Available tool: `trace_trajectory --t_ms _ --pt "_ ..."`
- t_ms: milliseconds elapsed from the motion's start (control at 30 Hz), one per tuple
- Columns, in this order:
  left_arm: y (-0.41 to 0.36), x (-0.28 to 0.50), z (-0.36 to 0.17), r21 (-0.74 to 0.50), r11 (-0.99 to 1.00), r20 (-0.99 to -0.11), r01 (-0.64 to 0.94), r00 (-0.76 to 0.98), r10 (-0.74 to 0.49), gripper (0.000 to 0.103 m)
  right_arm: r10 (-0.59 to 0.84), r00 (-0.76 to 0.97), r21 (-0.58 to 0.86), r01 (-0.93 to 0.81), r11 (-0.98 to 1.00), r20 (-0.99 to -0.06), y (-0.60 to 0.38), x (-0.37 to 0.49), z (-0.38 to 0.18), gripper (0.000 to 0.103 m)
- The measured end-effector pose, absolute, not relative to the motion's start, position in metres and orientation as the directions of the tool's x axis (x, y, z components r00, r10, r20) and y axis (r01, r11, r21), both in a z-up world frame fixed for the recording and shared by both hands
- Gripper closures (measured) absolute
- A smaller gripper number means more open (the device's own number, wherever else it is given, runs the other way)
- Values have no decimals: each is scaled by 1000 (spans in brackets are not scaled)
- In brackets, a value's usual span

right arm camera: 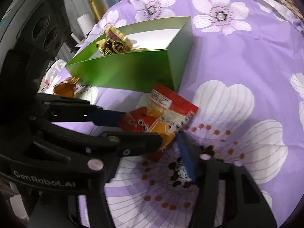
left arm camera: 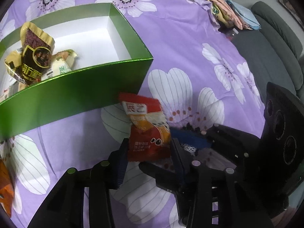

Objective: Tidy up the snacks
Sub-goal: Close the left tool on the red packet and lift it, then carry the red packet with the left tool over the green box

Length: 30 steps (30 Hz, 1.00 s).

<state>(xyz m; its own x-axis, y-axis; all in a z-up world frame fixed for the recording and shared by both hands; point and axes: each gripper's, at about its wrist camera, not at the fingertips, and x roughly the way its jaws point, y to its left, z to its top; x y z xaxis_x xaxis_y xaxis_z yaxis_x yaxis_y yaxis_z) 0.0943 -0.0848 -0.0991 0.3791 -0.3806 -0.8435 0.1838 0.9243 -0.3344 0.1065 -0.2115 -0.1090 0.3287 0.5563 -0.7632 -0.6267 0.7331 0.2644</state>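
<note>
A red and orange snack packet (left arm camera: 148, 131) sits between my left gripper's (left arm camera: 148, 152) two fingers, which close on its lower end just above the purple flowered cloth. The same packet shows in the right wrist view (right arm camera: 163, 114), held by the left gripper (right arm camera: 140, 131) coming in from the left. A green box (left arm camera: 76, 93) with a white inside stands beyond it, holding a gold and black packet (left arm camera: 34, 57) and a pale packet (left arm camera: 64, 62). My right gripper (right arm camera: 148, 163) is open and empty just right of the red packet; it also shows in the left wrist view (left arm camera: 191, 134).
An orange packet (left arm camera: 5, 186) lies on the cloth at the left edge, also seen in the right wrist view (right arm camera: 64, 89) beside the box (right arm camera: 133, 72). Folded cloths (left arm camera: 228, 9) are piled at the far right, next to a grey sofa (left arm camera: 275, 43).
</note>
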Motion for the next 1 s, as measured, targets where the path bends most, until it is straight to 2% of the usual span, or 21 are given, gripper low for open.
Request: trace_trajectory --t_ms 33,67,100,133,333,367,467,567,633,667,767,800,833,867,900,1000 --pt "-85 94 -98 -322 928 -845 188 384 -371 63 549 335 252 -629 735 -765 -210 106 -109 56" --pt "-85 92 -97 -325 925 -842 195 386 -377 65 546 334 246 -633 734 -768 -210 106 -109 69" --pt "-85 92 -96 -345 917 -833 202 384 -398 72 553 326 252 -640 726 -767 -208 105 -109 74" --pt "-85 92 -96 -347 915 -831 206 385 -401 76 557 325 253 -643 723 -765 -207 104 -109 74" --pt "-75 91 -98 -358 917 -828 174 394 -398 76 556 316 255 -647 719 -769 -205 104 -109 75" --pt "-72 92 -99 -351 923 -831 154 403 -384 76 550 321 249 -642 725 -771 -205 104 -108 68" --pt "-63 96 -100 -377 920 -830 103 402 -385 72 542 336 238 -637 733 -770 -204 105 -107 47" --pt "-61 96 -96 -335 938 -840 90 423 -340 58 534 339 209 -659 722 -775 -195 107 -105 39" --pt "-56 96 -94 -327 942 -839 69 437 -324 37 524 336 191 -672 716 -783 -188 109 -106 38" --pt "-52 95 -93 -335 940 -834 63 444 -327 34 530 331 194 -677 710 -781 -185 110 -105 38" --pt "-43 95 -92 -363 930 -816 58 462 -347 33 563 292 237 -690 684 -774 -177 115 -105 38" --pt "-39 95 -94 -383 922 -808 56 462 -365 37 562 287 235 -695 679 -776 -174 116 -104 37" --pt "-35 95 -96 -396 917 -806 48 461 -372 48 558 285 227 -702 675 -779 -171 116 -105 39" --pt "-32 97 -99 -411 911 -806 37 452 -382 56 560 280 228 -707 670 -779 -168 116 -106 46" --pt "-30 99 -103 -424 905 -808 28 440 -392 63 561 275 230 -708 668 -781 -166 116 -108 48" --pt "-26 99 -109 -447 895 -804 10 433 -407 64 554 278 214 -717 663 -785 -163 113 -111 53"
